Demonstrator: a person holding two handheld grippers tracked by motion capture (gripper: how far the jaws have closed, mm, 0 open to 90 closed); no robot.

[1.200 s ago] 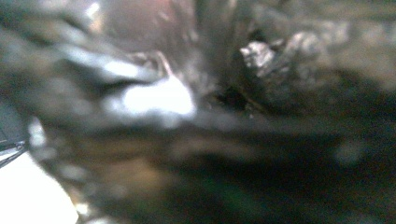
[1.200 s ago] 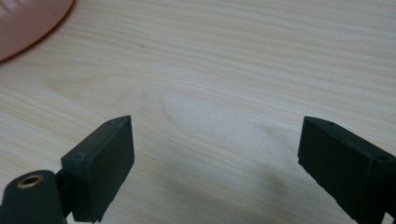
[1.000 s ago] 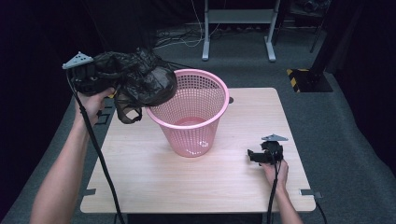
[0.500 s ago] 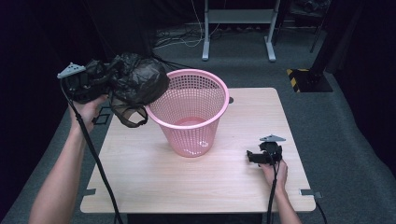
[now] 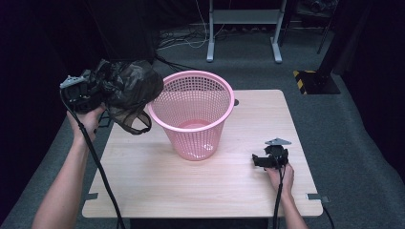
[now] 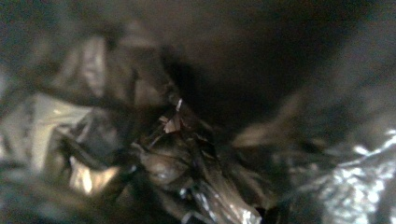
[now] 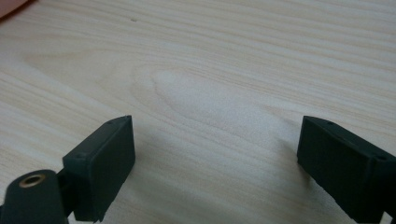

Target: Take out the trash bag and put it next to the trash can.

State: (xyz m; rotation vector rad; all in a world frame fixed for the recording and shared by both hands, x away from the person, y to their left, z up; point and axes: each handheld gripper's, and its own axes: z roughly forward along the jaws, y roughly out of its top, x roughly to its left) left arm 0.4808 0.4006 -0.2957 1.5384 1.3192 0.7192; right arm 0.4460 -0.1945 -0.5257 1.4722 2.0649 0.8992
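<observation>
A crumpled black plastic bag (image 5: 129,88) hangs in the air just left of the pink mesh basket (image 5: 191,138), with one loop handle dangling by the rim. My left gripper (image 5: 95,93) is shut on the bag, its fingertips buried in the plastic. In the left gripper view, wrinkled shiny black bag (image 6: 187,154) lies close up against the lens. My right gripper (image 5: 258,161) rests on the wooden table (image 5: 143,176) to the right of the basket, pointing left. Its jaws stand open over bare wood (image 7: 210,70) with nothing between them (image 7: 215,158).
The basket stands upright mid-table, its inside showing nothing but the pink bottom. Behind the table are a grey desk frame (image 5: 243,28) and floor cables. A yellow-and-black striped block (image 5: 310,78) sits on the floor at the back right.
My left hand has sunk and drifted left with the bag, drawing it back from over the basket's rim. The right gripper has stayed where it was.
</observation>
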